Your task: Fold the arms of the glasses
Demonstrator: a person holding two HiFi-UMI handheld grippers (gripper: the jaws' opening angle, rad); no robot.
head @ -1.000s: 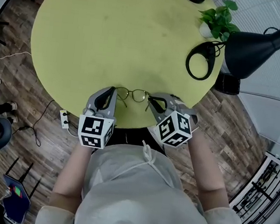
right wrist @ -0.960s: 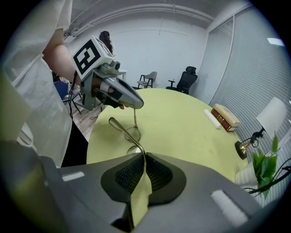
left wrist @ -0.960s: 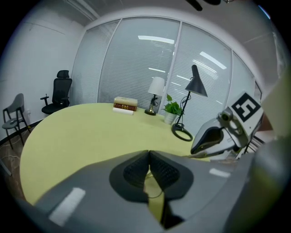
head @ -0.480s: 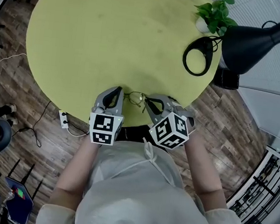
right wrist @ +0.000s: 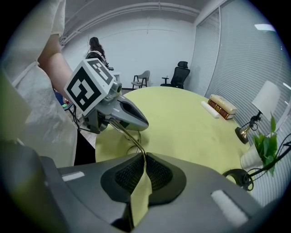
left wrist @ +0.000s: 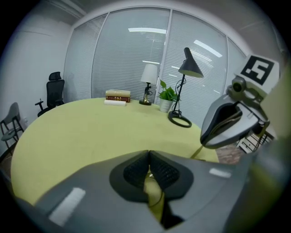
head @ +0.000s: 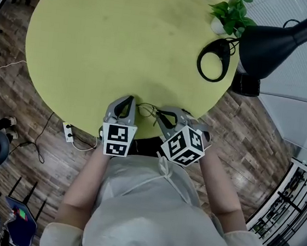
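Note:
Thin gold-rimmed glasses [head: 147, 111] hang at the near edge of the round yellow-green table [head: 113, 43], between my two grippers. My left gripper [head: 128, 99] sits at their left end with its pads closed [left wrist: 148, 154] on a thin piece of the frame. My right gripper [head: 160, 115] is at their right end. In the right gripper view its jaws [right wrist: 145, 157] are shut on a gold temple arm [right wrist: 129, 135] that runs over to the left gripper [right wrist: 119, 113]. A lens rim [right wrist: 134, 148] shows just beyond the pads.
A black desk lamp [head: 275, 42] with a ring base [head: 213, 60] and a potted plant [head: 230, 15] stand at the table's far right. Books [left wrist: 117, 96] and a small table lamp [left wrist: 148, 84] sit at the far edge. A power strip [head: 68, 132] lies on the wooden floor.
Both grippers have drawn closer together at the table's near edge, the left one shifting right. The glasses between them look narrower than a second ago.

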